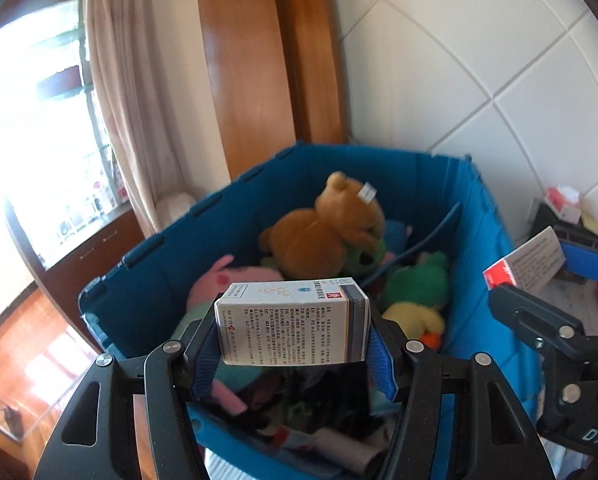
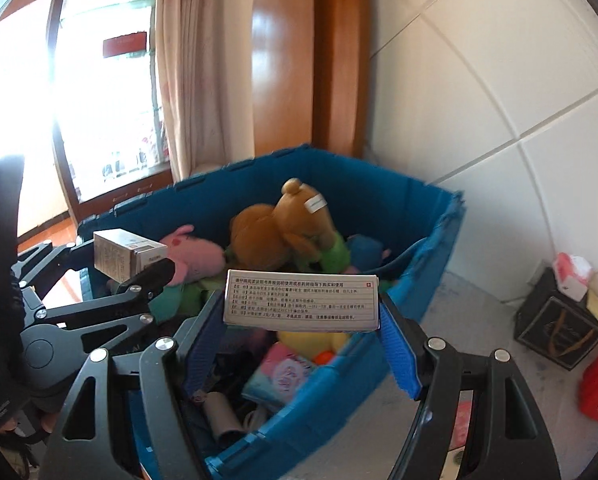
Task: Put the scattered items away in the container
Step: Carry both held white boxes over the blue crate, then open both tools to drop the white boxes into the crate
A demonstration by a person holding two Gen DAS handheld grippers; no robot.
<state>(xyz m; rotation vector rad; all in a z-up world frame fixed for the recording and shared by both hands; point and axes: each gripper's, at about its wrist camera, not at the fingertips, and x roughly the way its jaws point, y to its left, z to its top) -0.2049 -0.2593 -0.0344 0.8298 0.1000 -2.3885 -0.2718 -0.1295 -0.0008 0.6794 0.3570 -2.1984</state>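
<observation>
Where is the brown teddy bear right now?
The brown plush teddy bear lies on top of the toy pile inside the blue fabric bin, toward its far wall, with a pink plush pig to its left in both wrist views.

White medicine box (image 1: 293,320) upright at lower centre, flat printed carton (image 2: 301,300) mid-frame, blue container (image 1: 383,176) of plush toys behind.
</observation>
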